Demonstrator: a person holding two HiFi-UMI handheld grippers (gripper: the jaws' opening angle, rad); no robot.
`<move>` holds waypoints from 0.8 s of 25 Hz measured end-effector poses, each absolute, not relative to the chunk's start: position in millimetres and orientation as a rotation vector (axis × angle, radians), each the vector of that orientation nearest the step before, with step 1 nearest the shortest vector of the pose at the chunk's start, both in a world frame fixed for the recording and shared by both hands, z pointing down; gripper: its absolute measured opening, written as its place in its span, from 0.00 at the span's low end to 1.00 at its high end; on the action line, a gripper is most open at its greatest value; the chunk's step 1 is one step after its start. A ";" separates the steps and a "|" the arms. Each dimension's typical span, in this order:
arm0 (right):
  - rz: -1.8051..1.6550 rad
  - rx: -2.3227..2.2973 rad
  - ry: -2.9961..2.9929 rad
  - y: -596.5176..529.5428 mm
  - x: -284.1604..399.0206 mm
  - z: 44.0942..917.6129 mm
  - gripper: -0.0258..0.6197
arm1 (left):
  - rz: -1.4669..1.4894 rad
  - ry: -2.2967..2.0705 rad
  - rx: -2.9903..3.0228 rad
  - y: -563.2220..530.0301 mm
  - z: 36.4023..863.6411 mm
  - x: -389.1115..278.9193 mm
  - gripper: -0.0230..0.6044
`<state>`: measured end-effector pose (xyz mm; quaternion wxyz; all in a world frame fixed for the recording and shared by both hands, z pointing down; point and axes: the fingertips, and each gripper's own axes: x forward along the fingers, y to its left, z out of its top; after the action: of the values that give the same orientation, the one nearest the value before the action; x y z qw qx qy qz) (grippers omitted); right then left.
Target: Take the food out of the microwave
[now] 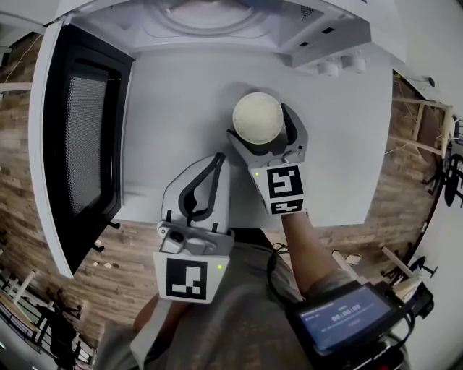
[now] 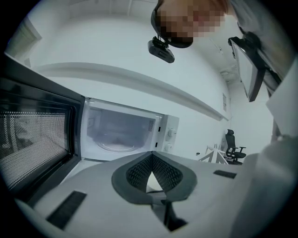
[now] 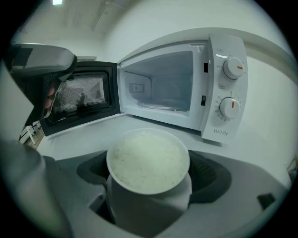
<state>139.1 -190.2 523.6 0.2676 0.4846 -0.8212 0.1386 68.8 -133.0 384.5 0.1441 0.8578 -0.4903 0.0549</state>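
Note:
A white bowl of rice (image 1: 258,118) sits between the jaws of my right gripper (image 1: 262,130), which is shut on it, over the white table (image 1: 347,144) in front of the microwave (image 1: 217,22). The right gripper view shows the bowl of rice (image 3: 148,158) outside the microwave (image 3: 186,88), whose cavity holds only its glass turntable. I cannot tell whether the bowl rests on the table. My left gripper (image 1: 217,160) is near the table's front edge, to the left of the bowl, shut with nothing in it; its pads meet at the tips (image 2: 152,158).
The microwave door (image 1: 83,137) stands wide open to the left, reaching past the table's front edge. The control knobs (image 3: 231,88) are on the oven's right side. A wooden floor surrounds the table. A device with a lit screen (image 1: 347,314) hangs at lower right.

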 end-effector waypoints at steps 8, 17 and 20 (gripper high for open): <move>0.375 1.308 -2.248 -170.4 141.6 510.7 0.84 | 0.146 -1.429 2.521 -122.8 373.1 69.3 0.05; 0.402 1.332 -2.412 -99.2 149.2 429.4 0.84 | 0.064 -1.460 2.605 -96.7 327.7 84.5 0.05; 0.374 1.409 -2.515 -94.6 149.8 376.6 0.60 | 0.048 -1.463 2.635 -87.2 306.2 90.0 0.05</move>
<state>149.8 -94.6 376.6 0.1170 0.4815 -0.8591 0.1279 90.0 -87.2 306.2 0.0635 0.8724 -0.4843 0.0160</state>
